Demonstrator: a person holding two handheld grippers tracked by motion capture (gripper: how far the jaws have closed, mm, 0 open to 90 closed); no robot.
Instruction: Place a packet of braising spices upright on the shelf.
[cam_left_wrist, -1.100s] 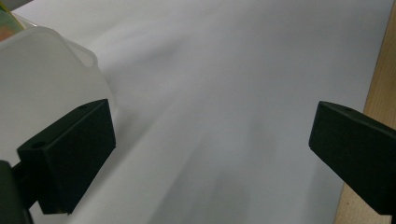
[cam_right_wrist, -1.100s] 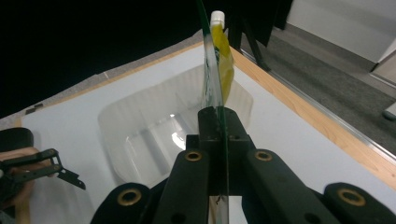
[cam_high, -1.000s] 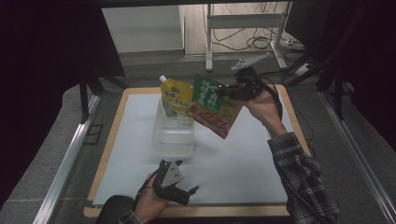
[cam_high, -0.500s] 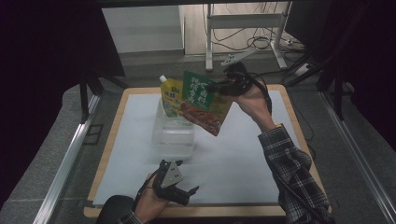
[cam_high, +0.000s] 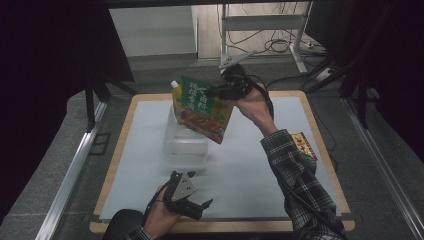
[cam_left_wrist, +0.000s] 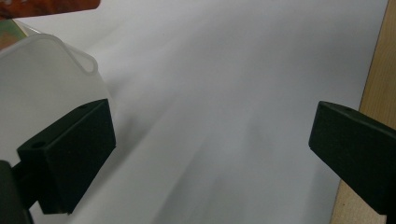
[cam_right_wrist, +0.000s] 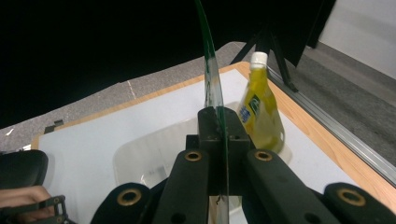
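A green food pouch (cam_high: 202, 107) hangs tilted in the air over a translucent plastic container (cam_high: 185, 142), with my right gripper (cam_high: 219, 92) shut on its upper edge. In the right gripper view the pouch (cam_right_wrist: 211, 70) shows edge-on, pinched between the jaws of the right gripper (cam_right_wrist: 217, 119). A yellow spouted pouch (cam_high: 176, 96) stands upright in the container's far end (cam_right_wrist: 259, 112). My left gripper (cam_high: 199, 207) rests near the table's front edge, open with nothing between its jaws (cam_left_wrist: 210, 144). The container's corner (cam_left_wrist: 42, 70) lies just left of it.
A white mat (cam_high: 240, 165) covers the wooden table (cam_high: 114, 165). A small orange-red packet (cam_high: 304, 144) lies at the mat's right edge. Metal rails run along both sides of the table, and a stand with cables sits behind it.
My right gripper has carried the green pouch to the left, from beside the container to over it, close in front of the yellow pouch. The left gripper has stayed put.
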